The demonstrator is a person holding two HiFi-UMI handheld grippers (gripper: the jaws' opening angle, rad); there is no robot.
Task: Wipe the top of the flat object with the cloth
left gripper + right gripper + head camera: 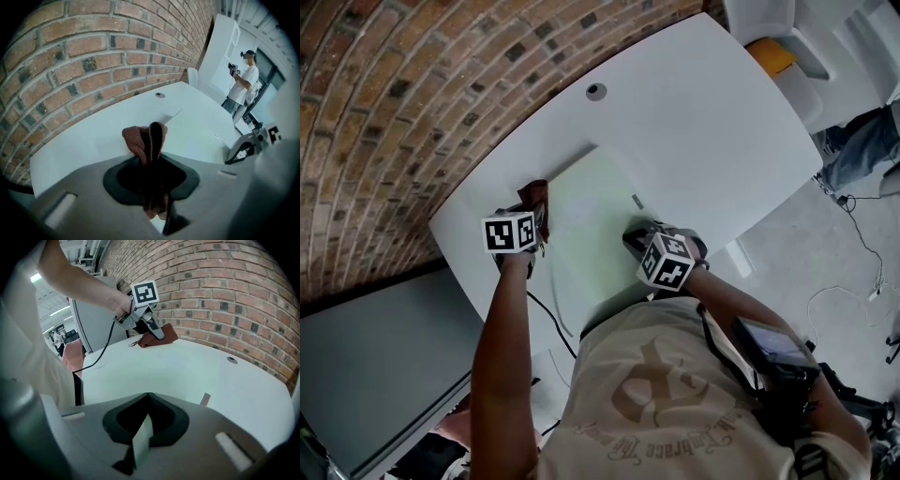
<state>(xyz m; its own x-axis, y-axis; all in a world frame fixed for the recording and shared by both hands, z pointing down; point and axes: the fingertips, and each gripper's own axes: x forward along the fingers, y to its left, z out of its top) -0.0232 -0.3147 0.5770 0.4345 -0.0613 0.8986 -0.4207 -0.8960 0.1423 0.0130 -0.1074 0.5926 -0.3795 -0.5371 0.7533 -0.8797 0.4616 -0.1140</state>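
Closest under the head camera is my beige shirt (675, 403), and beyond it both grippers are out over the white worktop (712, 122). My left gripper (536, 208) is at the far left edge of the flat object (591, 220), a pale green sheet lying on the worktop. The reddish-brown cloth (535, 193) bunches just ahead of its jaws at that edge. My right gripper (634, 238) is at the sheet's near right edge. A brick wall (403, 84) curves round the far side of the worktop.

Looking along my left jaws, they are closed on the cloth. One fold stands up between them and a tail hangs below. The sheet stretches away ahead and to the right, with my right gripper at the far right. A person (243, 77) stands well beyond the worktop.

Looking along my right jaws, they are pinched narrow on the thin edge of the flat object, a pale strip standing between them. The sheet spreads out ahead, with a small brown tab (205, 399) to the right of the jaws. Ahead and to the left, my left gripper holds the cloth down at the sheet's far edge.
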